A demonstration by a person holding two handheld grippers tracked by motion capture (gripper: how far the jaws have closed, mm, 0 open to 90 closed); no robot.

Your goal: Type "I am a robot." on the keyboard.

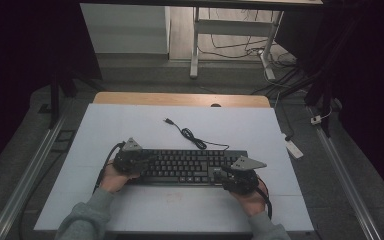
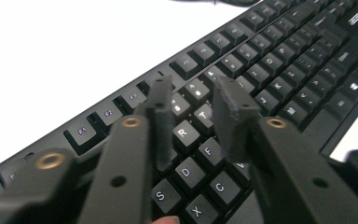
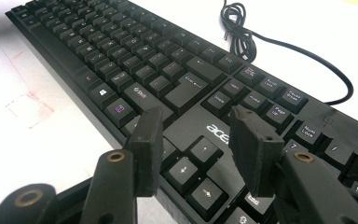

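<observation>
Dark curtains close off both sides of the room, and beyond the far edge of my white-topped desk [image 1: 130,130] I can make out metal frame legs and loose cables on the grey floor, too dim to sort out. On the near half of the desk lies the black full-size keyboard [image 1: 190,166], long side running left to right, with its thin black cord [image 1: 192,136] coiled loosely on the desk behind it and ending in a plug.

From the high view both ends of the keyboard are covered by what I am holding, so I cannot see its corners there. The left gripper [image 2: 193,105] hovers low over the keyboard's left end, above the R, T and F keys, jaws apart with nothing clamped between them; whether the tips brush the keycaps I cannot tell. A fingertip is cut off at the bottom edge of the left gripper view. The right gripper [image 3: 198,140] sits over the arrow-key block at the keyboard's right end, jaws standing apart around the bare patch with the printed logo and gripping nothing; the number pad runs out of that view.

Both hands come in from the near edge in grey sleeves, the left hand [image 1: 112,180] and right hand [image 1: 252,200] each wrapped around a gripper body, pointing forward and angled down.
</observation>
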